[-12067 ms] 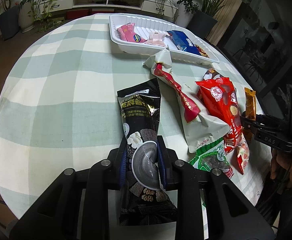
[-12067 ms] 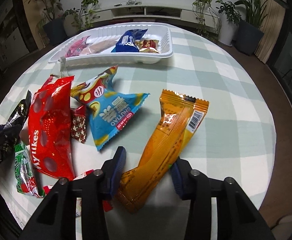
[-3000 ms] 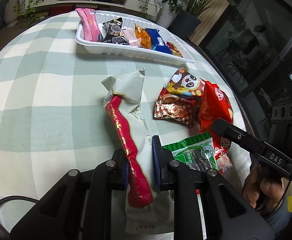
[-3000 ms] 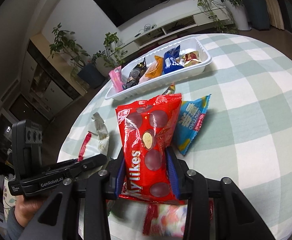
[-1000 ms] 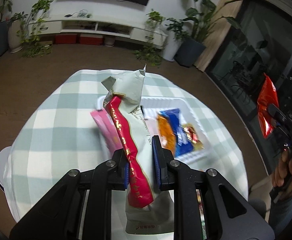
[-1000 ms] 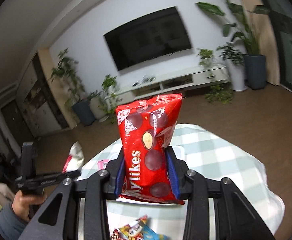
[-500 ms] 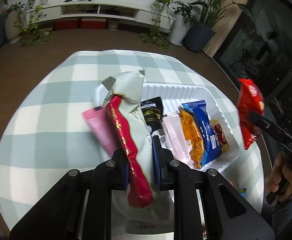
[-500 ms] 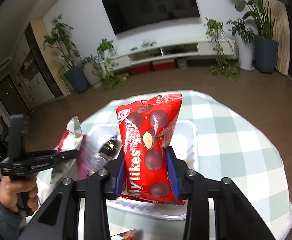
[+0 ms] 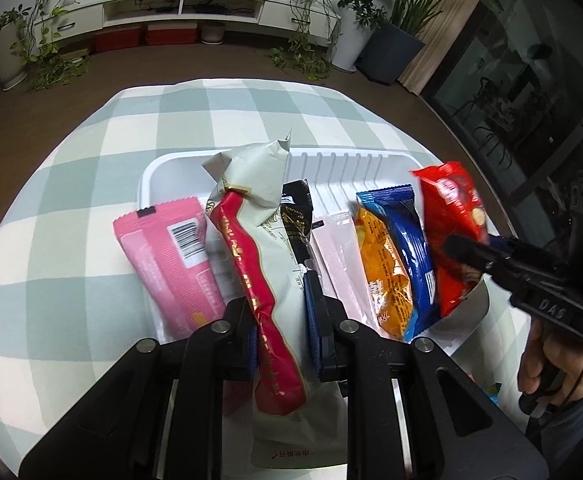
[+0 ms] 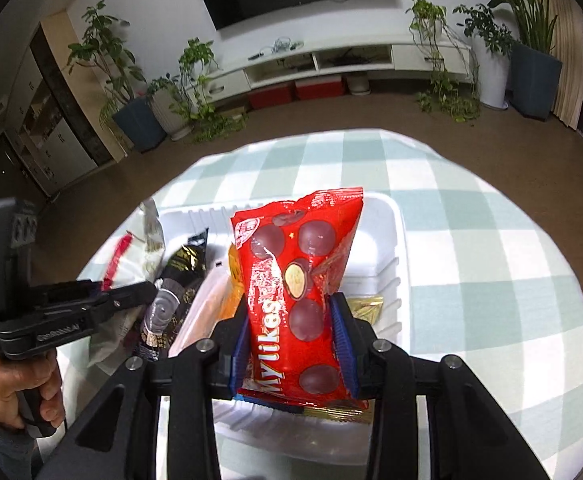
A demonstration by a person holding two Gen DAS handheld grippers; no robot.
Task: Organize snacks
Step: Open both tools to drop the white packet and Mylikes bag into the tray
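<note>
My left gripper [image 9: 281, 312] is shut on a pale grey packet with a wavy red band [image 9: 251, 248], held over the left half of the white ribbed tray [image 9: 355, 160]. In the tray lie a pink packet [image 9: 167, 256], a black packet [image 9: 297, 216], a pale pink one [image 9: 335, 248], an orange one [image 9: 383, 268] and a blue one [image 9: 401, 232]. My right gripper [image 10: 293, 340] is shut on a red chocolate-ball bag [image 10: 299, 276], hanging over the tray's [image 10: 389, 256] right end. That bag [image 9: 451, 236] also shows in the left wrist view, as does the right gripper [image 9: 479, 252].
The tray sits on a round table with a green-and-white checked cloth [image 9: 91, 168]. A person's hand [image 10: 15, 392] holds the left gripper's handle, another hand [image 9: 539, 364] the right one. Floor, potted plants and a low white cabinet [image 10: 331, 60] lie beyond the table.
Both grippers have sunk and come closer over the tray with their packets. The tray and its snacks now look larger and nearer, and the red bag has swung in over the tray's right end.
</note>
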